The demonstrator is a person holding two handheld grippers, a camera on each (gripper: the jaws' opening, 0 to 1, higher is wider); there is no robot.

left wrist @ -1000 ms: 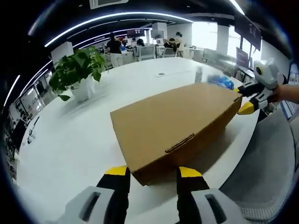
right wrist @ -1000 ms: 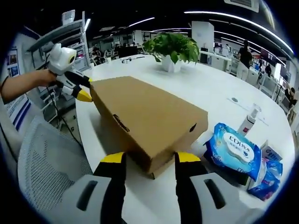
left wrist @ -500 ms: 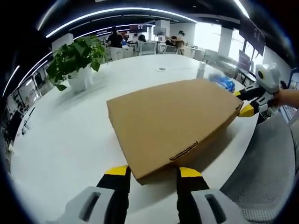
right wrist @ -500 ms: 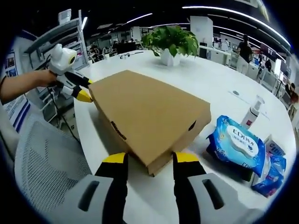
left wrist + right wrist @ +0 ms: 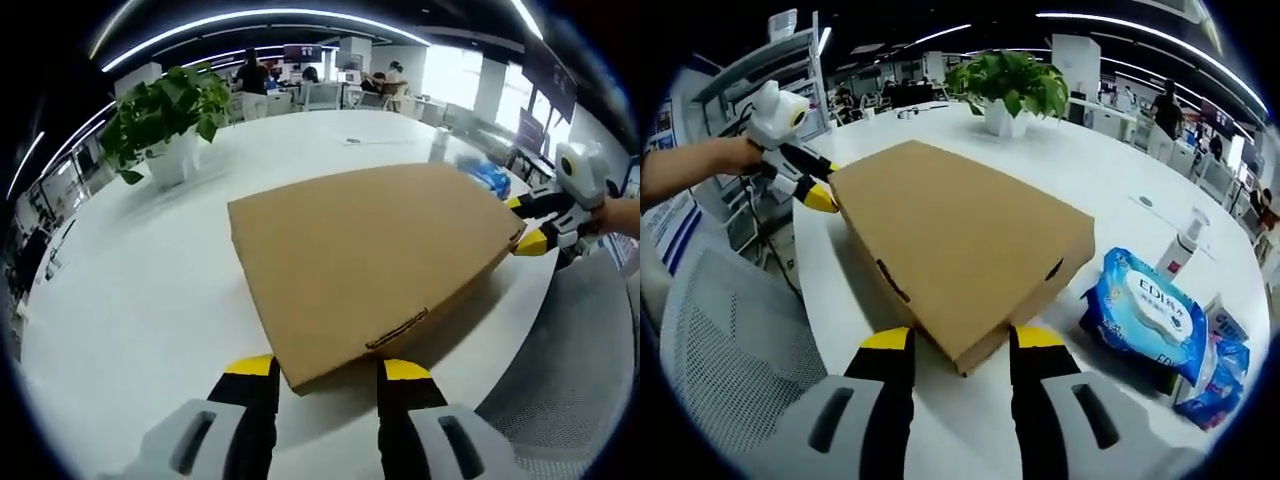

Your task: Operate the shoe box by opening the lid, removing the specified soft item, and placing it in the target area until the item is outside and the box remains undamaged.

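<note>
Left gripper view: shoe box (image 5: pixel 370 255) lid closed on the table (image 5: pixel 130 300), left gripper (image 5: pixel 328 368) and right gripper (image 5: pixel 950 338) jaws apart at opposite corners.

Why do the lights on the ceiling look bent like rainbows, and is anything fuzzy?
In the left gripper view the fisheye lens bends the ceiling light strips into arcs, and the plant looks a little smeared. In the right gripper view the shoe box is sharp, and the light strip curves too.
</note>
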